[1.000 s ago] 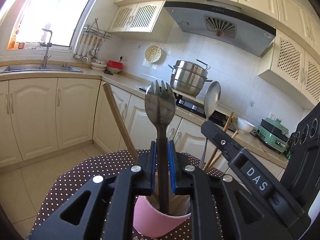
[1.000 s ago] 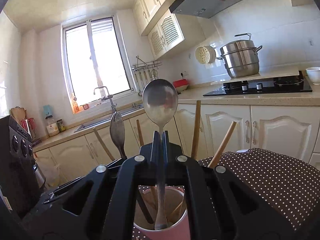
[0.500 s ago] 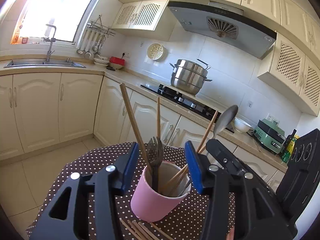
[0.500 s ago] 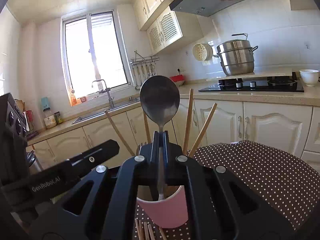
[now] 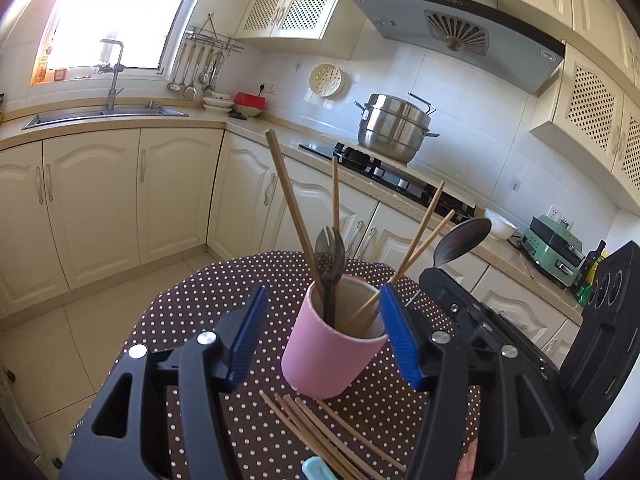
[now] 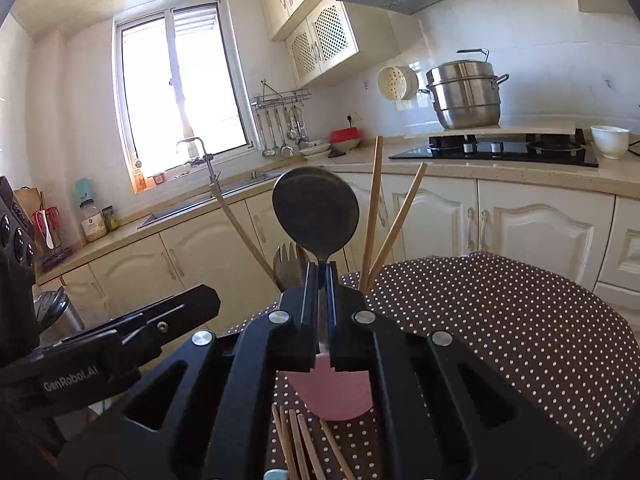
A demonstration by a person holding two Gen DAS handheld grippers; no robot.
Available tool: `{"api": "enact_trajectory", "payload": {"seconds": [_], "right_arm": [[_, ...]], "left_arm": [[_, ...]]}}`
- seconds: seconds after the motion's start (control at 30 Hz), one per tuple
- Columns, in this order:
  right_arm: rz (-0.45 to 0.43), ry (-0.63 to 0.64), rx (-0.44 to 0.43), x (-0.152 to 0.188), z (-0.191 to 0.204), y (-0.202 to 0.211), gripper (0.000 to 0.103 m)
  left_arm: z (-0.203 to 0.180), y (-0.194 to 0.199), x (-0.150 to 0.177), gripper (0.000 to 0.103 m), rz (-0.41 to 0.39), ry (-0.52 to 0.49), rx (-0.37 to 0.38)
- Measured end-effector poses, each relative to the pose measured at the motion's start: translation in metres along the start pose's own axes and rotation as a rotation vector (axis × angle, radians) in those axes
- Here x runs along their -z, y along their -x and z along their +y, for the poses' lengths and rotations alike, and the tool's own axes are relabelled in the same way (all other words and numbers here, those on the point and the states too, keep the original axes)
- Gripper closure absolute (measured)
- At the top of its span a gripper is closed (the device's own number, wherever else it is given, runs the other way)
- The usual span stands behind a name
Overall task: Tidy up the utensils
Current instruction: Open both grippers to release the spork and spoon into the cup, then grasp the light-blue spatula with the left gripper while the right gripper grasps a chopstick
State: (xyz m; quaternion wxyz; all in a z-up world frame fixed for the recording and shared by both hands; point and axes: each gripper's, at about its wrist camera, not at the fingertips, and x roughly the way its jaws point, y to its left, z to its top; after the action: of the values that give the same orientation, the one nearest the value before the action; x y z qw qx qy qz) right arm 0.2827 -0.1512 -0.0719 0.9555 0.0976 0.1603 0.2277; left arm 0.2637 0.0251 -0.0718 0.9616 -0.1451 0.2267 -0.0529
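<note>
Left gripper (image 5: pixel 322 330): jaws just opened, nothing between them; spork (image 5: pixel 329 258) stands released in pink cup (image 5: pixel 328 354) ahead. Right gripper (image 6: pixel 319 280): pinching spoon (image 6: pixel 315 216) upright, likely for insertion.

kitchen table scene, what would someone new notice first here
The pink cup stands on the polka-dot tablecloth, bristling with chopsticks and a metal spork. The right gripper is shut on a spoon, bowl up, just over the cup. The left gripper, jaws just opened, straddles the cup without touching it, and loose chopsticks lie on the cloth in front.
</note>
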Motion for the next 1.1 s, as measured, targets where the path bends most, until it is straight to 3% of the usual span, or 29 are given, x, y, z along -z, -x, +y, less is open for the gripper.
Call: {"api": "enact_trajectory", "payload": {"seconds": [0.2,0.27,0.33,0.4,0.73,0.9,1.1], "right_arm": [[0.033,-0.008,0.008,0.006,0.001,0.007,0.097],[0.030,-0.015,0.012,0.006,0.000,0.013,0.090],[0.020,-0.020,0.015,0.006,0.000,0.019,0.068],[0.002,-0.021,0.020,0.006,0.000,0.028,0.061],[0.011,-0.024,0.033,0.010,-0.002,0.058,0.056],[0.068,-0.001,0.051,0.020,-0.003,0.068,0.053],[0.187,0.015,0.072,0.039,-0.011,0.069,0.051]], "left_arm": [[-0.001,0.011,0.007,0.040,0.014,0.001,-0.010],[-0.001,0.015,0.010,0.038,0.018,-0.007,-0.021],[-0.002,0.019,0.014,0.037,0.018,-0.009,-0.026],[-0.003,0.023,0.016,0.037,0.021,-0.009,-0.031],[-0.019,0.046,0.030,0.037,0.061,-0.044,-0.055],[-0.024,0.044,0.044,0.037,0.160,-0.061,-0.069],[-0.028,0.023,0.074,0.037,0.395,-0.085,-0.134]]}}
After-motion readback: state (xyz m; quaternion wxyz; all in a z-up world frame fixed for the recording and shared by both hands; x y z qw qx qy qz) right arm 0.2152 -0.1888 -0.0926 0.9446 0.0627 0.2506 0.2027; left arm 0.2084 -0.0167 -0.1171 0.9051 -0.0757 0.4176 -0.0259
